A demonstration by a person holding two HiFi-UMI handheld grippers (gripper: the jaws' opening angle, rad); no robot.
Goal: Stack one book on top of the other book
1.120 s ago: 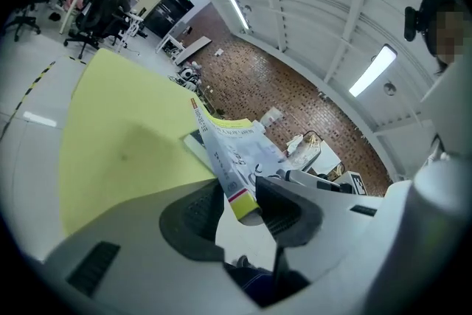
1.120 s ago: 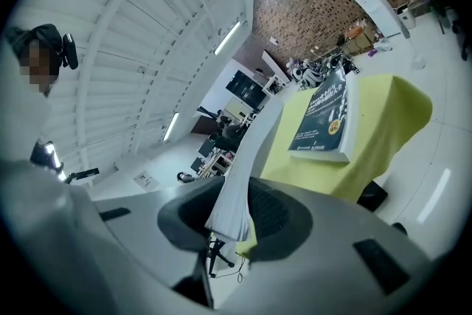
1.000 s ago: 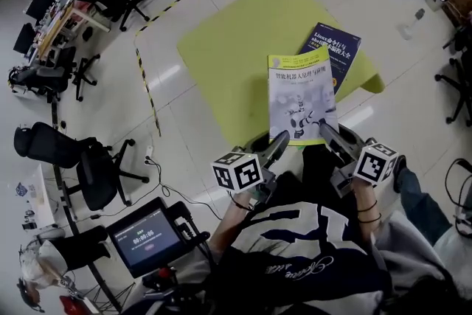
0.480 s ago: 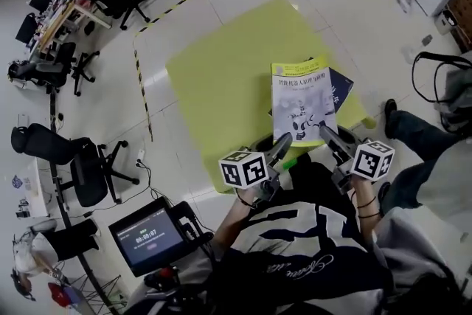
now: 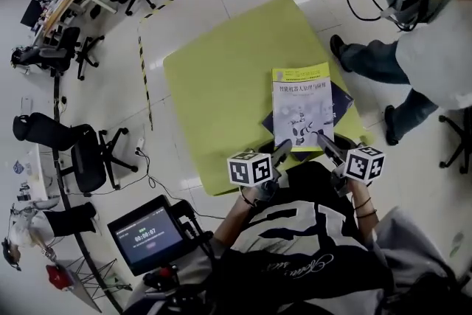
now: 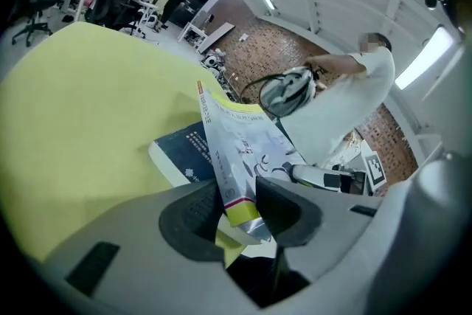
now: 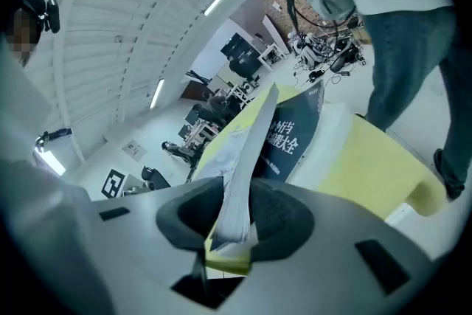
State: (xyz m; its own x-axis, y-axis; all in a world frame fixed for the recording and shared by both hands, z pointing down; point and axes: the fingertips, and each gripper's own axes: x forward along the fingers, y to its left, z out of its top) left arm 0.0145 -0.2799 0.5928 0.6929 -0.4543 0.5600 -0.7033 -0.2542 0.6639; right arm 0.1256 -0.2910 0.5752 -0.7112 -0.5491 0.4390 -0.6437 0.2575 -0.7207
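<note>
A white and yellow book (image 5: 301, 105) hangs just above a dark blue book (image 5: 341, 95) on the yellow-green table (image 5: 214, 85), covering most of it. My left gripper (image 5: 280, 151) is shut on the near left corner of the white and yellow book (image 6: 236, 151); the blue book (image 6: 179, 153) lies beyond and below it. My right gripper (image 5: 323, 142) grips the near right corner of that book (image 7: 247, 158), and its jaws have just been opening a little with the book still between the pads. The blue book's cover (image 7: 299, 130) shows past it.
A person (image 5: 420, 40) stands close to the table's right edge. Office chairs (image 5: 74, 158) and desks fill the left side. A tablet on a stand (image 5: 144, 236) sits near my left. Striped floor tape (image 5: 144, 77) runs past the table's left corner.
Both grippers have carried the white and yellow book down and over the blue book, which is now mostly covered. A person has walked in on the right.
</note>
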